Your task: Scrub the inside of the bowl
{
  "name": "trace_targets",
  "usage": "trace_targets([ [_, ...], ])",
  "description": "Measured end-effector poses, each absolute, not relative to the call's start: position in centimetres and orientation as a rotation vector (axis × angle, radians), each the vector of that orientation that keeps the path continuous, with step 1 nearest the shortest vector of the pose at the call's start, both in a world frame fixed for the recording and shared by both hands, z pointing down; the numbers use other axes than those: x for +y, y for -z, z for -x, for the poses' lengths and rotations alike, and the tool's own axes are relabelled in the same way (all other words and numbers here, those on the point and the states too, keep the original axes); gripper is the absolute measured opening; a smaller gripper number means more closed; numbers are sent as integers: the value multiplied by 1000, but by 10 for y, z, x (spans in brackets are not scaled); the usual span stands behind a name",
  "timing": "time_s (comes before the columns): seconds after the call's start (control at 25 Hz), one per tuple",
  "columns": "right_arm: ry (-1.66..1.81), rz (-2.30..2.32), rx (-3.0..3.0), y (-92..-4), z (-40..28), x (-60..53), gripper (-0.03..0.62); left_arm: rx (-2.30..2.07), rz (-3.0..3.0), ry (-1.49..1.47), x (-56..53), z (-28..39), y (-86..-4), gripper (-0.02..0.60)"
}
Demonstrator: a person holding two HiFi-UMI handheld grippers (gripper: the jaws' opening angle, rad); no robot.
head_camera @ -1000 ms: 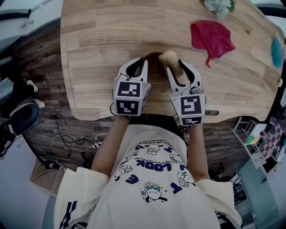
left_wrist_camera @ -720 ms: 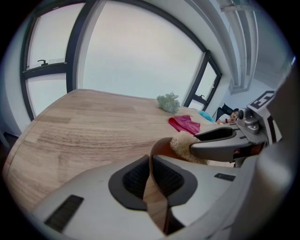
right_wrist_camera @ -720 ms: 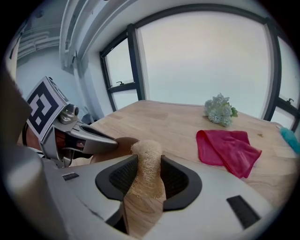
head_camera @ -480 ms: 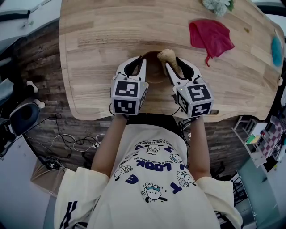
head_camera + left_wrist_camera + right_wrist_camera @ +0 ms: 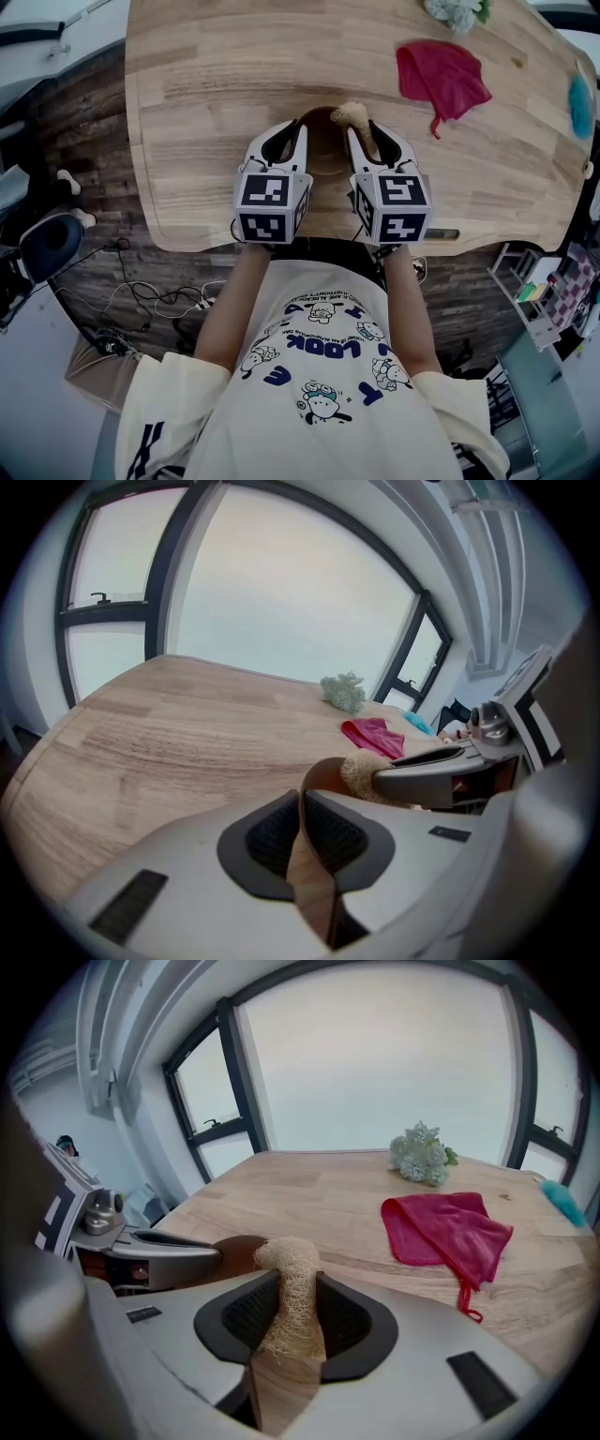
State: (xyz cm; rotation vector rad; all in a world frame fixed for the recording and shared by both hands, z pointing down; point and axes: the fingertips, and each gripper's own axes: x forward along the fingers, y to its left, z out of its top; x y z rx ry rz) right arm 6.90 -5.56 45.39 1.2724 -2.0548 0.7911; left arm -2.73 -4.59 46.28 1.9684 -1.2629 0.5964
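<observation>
Counter: the light wooden counter [image 5: 206, 84] has rounded corners and carries every item listed below.
Bowl: the brown wooden bowl [image 5: 326, 145] stands at the near edge of the counter, about midway along that edge, between the two grippers.
Left gripper: the left gripper [image 5: 289, 131] sits on the left side of the bowl. Its jaws are set narrow and clamp the thin bowl rim, one pad inside the wall and one outside.
Left gripper view: the rim [image 5: 323, 772] runs upright between the two dark ribbed pads and touches both.
Right gripper: the right gripper [image 5: 370, 136] sits on the right side of the bowl. Its jaws are closing on the tan fibrous loofah scrubber [image 5: 354, 114], which stands between the pads and touches both.
Scrubber: the loofah scrubber [image 5: 289, 1269] stands upright in the jaws. Its rounded top rises above the pads, at the far right part of the bowl rim.
Scrubber contact: whether the scrubber touches the inside of the bowl cannot be told.
Red cloth: a crumpled red cloth [image 5: 442, 77] lies toward the far right corner of the counter, well apart from the bowl.
Green bundle: a pale green fluffy bundle [image 5: 459, 11] lies at the far edge, beyond the red cloth.
Teal object: a small teal object [image 5: 581, 108] lies at the right edge of the counter.
</observation>
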Motion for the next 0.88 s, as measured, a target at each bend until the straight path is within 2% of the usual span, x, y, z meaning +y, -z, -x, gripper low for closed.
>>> trace_targets([
  [0.36,-788,-1417,-1948,-453,-73,-51,124,-1361,-1864,-474,-40,31,-465,51],
  [0.88,-1084,-1525,-1885,-456,-80,-26,124,-1470,-1748,-387,-38,35,-467,58],
])
